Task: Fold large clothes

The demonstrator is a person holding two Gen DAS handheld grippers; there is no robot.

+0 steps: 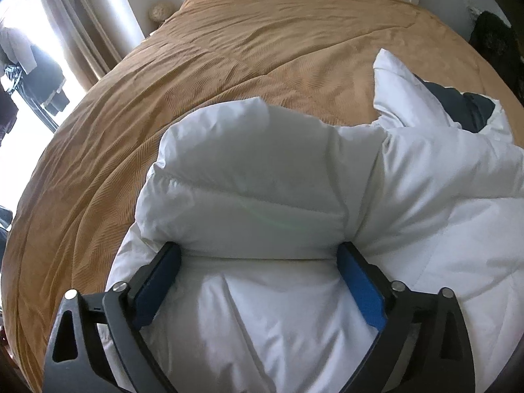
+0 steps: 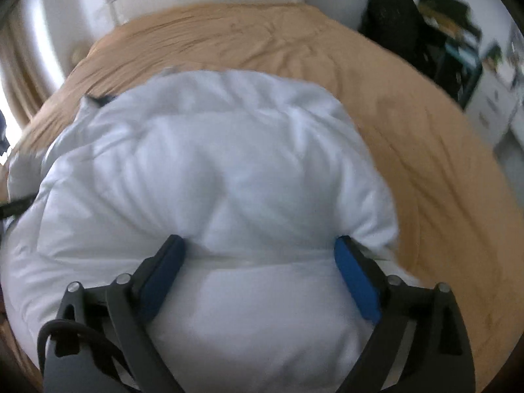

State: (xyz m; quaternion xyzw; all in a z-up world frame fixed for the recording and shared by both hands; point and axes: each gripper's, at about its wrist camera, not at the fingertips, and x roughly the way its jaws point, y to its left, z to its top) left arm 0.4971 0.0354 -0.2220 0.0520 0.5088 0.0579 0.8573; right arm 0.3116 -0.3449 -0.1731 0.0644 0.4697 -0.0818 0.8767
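Between the spread fingers of the left gripper (image 1: 258,255) and right gripper (image 2: 258,249), both wide and gripping nothing, bulges the white puffer jacket (image 1: 262,180), bunched near the bed's (image 1: 229,49) foot edge. Folding looks barely started: one sleeve (image 1: 399,88) sprawls toward the far right corner. Its dark lining (image 1: 458,104) shows; hem hidden, right view blurred.

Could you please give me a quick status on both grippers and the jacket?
Left hand-held gripper open, astride white puffer jacket. Right hand-held gripper open, likewise. Jacket bunched on tan bedspread. Nothing in the way.
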